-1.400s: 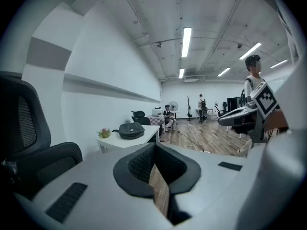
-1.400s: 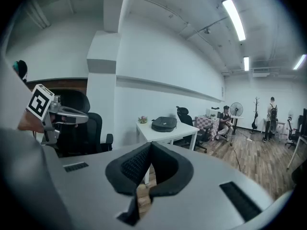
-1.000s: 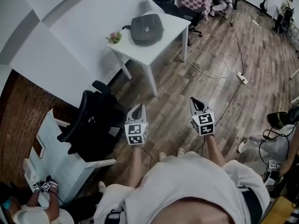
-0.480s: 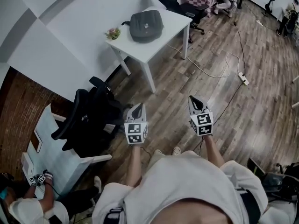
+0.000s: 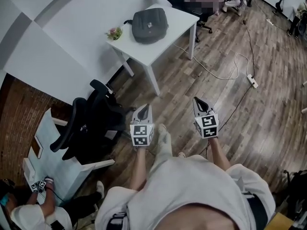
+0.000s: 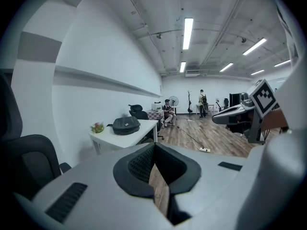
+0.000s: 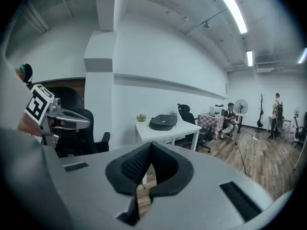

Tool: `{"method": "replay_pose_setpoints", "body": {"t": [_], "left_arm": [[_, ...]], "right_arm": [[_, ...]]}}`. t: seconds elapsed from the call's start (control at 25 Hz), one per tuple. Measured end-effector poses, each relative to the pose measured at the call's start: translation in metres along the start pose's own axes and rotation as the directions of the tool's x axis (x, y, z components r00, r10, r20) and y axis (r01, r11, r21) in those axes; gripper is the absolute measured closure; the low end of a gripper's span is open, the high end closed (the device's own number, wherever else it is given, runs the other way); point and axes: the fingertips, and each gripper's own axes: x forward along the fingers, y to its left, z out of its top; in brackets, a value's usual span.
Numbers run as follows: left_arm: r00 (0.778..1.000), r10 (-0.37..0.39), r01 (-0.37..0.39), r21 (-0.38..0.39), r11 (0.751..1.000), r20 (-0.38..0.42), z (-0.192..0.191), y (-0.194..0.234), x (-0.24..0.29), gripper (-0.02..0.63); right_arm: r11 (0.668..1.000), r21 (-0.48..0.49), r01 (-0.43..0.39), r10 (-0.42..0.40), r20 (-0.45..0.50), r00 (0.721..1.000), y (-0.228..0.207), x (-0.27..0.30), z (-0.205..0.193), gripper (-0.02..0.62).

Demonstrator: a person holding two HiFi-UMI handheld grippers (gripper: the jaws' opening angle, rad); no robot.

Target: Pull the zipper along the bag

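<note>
The person holds the left gripper (image 5: 142, 110) (image 6: 154, 146) and the right gripper (image 5: 200, 103) (image 7: 150, 148) side by side above the wood-plank floor (image 5: 230, 109). Each gripper's dark ribbed fingers are pressed together at the tips, with nothing between them. The dark grey soft fabric bag (image 5: 150, 25) (image 6: 125, 125) (image 7: 163, 122) lies well ahead of both sets of fingertips, flat on a white rectangular table (image 5: 176, 30), touched by neither gripper. A small pot of pink flowers (image 5: 114, 32) stands just beside the bag, on the left-finger side. A black mesh office chair (image 5: 91, 123) stands near and to the left of the left fingers. A white power strip (image 5: 252, 81) lies on the floor ahead and to the right of the right fingers.
</note>
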Motion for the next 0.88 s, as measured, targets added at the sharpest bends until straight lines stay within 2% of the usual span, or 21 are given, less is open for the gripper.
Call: {"method": "replay_pose_setpoints", "body": {"t": [0.32, 0.88], "left_arm": [[0.999, -0.044, 0.044, -0.004, 0.999, 0.017, 0.020, 0.042, 0.097, 0.580], [0.989, -0.141, 0.140, 0.018, 0.990, 0.046, 0.094, 0.154, 0.277, 0.580]], "right_arm": [[0.999, -0.010, 0.036, -0.036, -0.013, 0.999, -0.038, 0.086, 0.018, 0.581], [0.994, -0.010, 0.109, -0.109, -0.036, 0.993, -0.094, 0.264, 0.086, 0.581]]}}
